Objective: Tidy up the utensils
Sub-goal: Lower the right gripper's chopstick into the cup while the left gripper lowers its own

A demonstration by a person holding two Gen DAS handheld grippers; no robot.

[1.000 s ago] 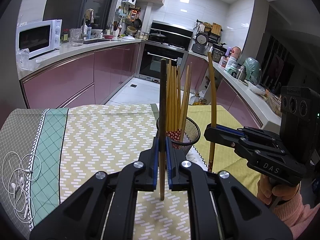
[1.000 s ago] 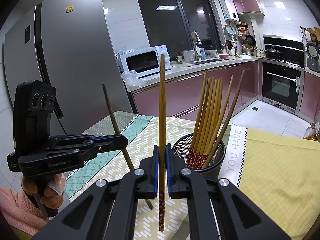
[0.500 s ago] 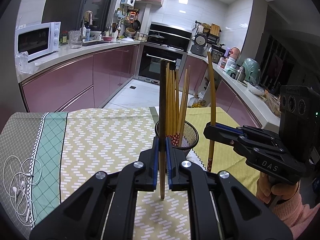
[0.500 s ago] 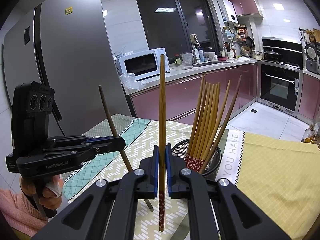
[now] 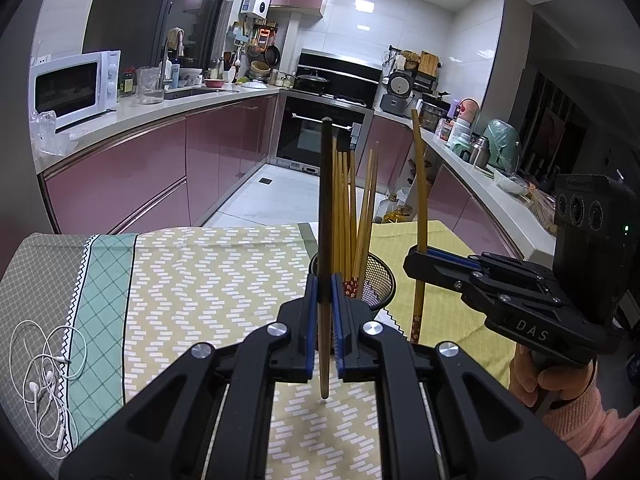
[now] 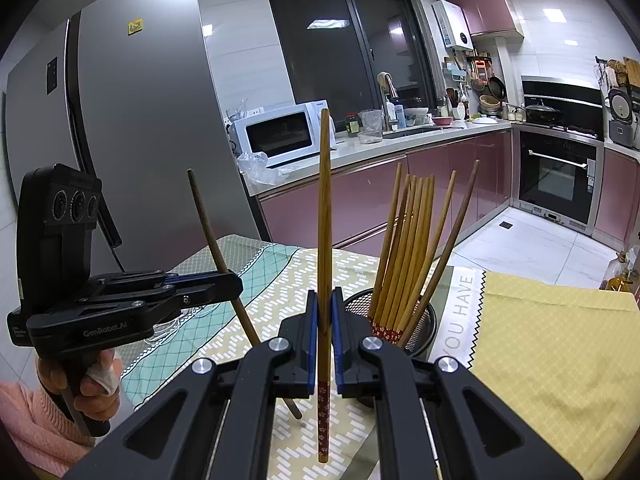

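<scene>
right claw (image 5: 424, 266): "DAS" | left claw (image 6: 234, 282): "GenRobot.AI" | cloth (image 6: 460, 304): "YOU HAVE"

The table (image 5: 224, 264) has patterned cloths; a mesh cup (image 5: 380, 280) stands just past the tool, white earphones (image 5: 44, 380) far left.

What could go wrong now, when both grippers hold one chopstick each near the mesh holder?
1. The left gripper pinches the dark chopstick and the right gripper the light chopstick, each at one narrow spot. Either may pivot or slip.
2. The mesh holder is crowded with leaning chopsticks; a new one could catch on them or tip the holder.
3. Both grippers are close together, so they may collide over the holder.
</scene>
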